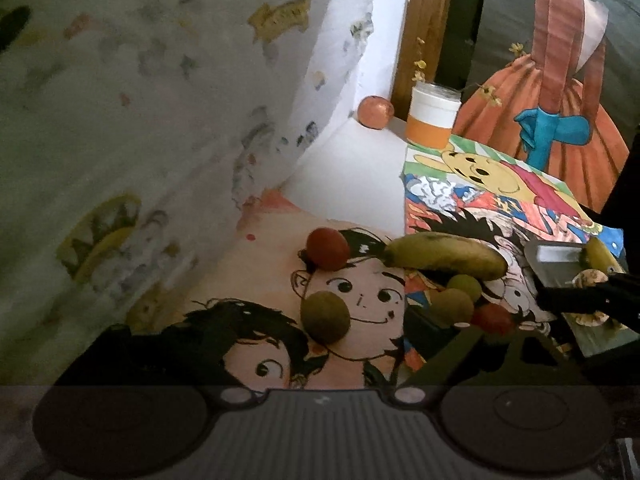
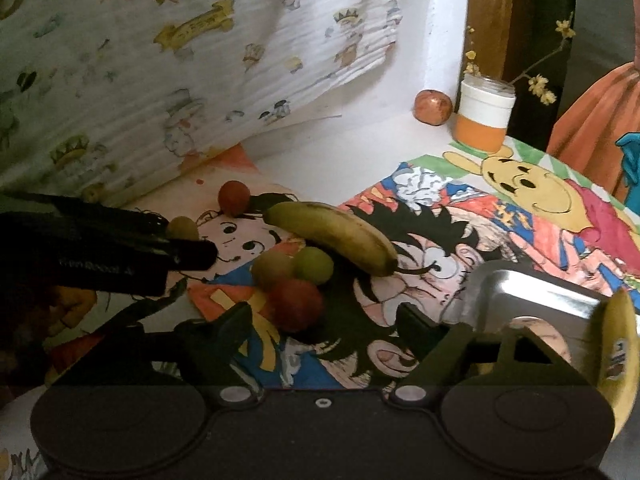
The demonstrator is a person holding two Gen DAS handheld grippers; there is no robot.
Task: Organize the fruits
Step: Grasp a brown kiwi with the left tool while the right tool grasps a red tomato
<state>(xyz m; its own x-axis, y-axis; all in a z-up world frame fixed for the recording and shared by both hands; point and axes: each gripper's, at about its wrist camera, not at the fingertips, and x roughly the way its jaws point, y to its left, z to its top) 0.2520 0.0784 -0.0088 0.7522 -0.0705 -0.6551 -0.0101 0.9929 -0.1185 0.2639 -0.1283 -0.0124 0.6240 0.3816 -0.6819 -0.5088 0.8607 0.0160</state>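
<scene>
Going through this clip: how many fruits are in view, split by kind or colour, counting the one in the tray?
Bananas: 2, one loose, one in the metal tray at
Red round fruits: 2
Green round fruits: 3
Orange round fruit: 1
Total: 8

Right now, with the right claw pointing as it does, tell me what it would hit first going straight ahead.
Most likely the round red fruit, which lies between the open fingers of the right claw, nearest in line. Two greenish round fruits and the yellow banana lie just beyond it. Depth is hard to judge through the fisheye.
</scene>
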